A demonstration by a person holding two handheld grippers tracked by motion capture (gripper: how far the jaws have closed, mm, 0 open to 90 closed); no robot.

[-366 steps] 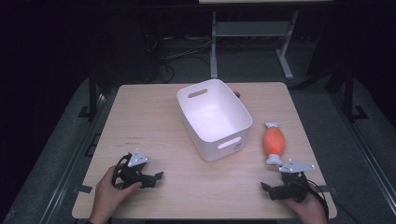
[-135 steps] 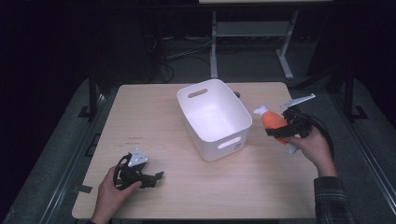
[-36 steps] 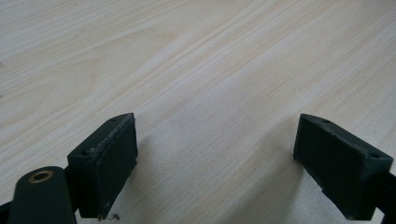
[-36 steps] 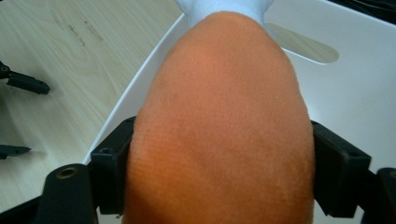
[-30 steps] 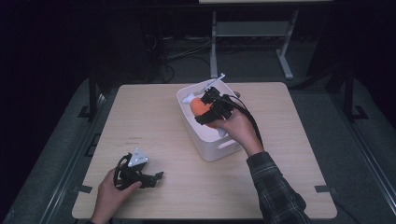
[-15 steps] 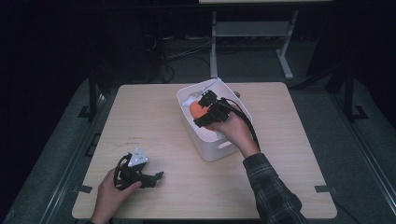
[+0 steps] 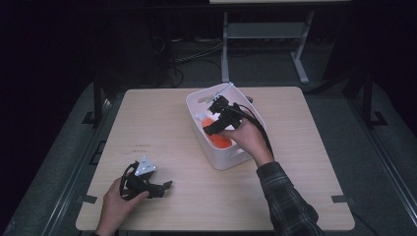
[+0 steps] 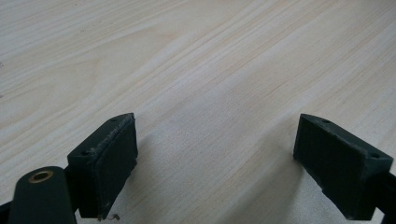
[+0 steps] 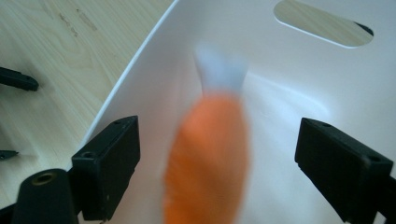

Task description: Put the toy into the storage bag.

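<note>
Orange toy (blurred) sits loose between right gripper's wide-open jaws.

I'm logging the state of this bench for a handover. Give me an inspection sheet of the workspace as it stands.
Surface: pale wooden table, bare around the work.
Job's things: white bin near the table's middle; orange toy with white tip inside it, blurred, between the open jaws and touching neither.
Clutter: nothing seen.
Grippers: right tongs open, over the bin's inside; left tongs open, low over the table's near left part, holding nothing.
Cables: a black cable trails from the right tongs along the hand; more cables lie on the floor behind the table.
Surroundings: dark room, a grey metal stand beyond the far edge.
</note>
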